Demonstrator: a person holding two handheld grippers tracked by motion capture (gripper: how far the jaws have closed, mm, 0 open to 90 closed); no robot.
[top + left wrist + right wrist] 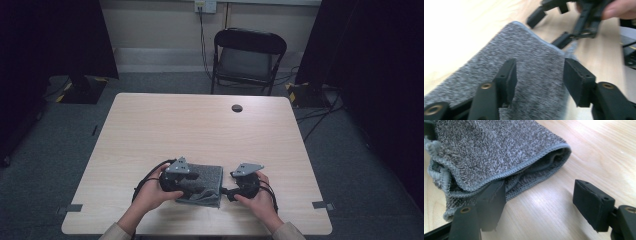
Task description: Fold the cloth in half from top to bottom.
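while the folded grey towel [206, 184] lies on the near part of the worktop [200, 125], the left claw [539, 82] is above the towel with its jaws apart, not pressing it. the right claw [539, 202] is at the right edge of the towel, also released; one jaw is under the hem of the towel, the other over bare wood.

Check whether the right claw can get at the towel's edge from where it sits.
Probably yes. The right claw stands open at the folded towel, one jaw tucked at its hemmed edge, the other over bare table. Nothing lies between them, and the left claw sits over the towel's other side.
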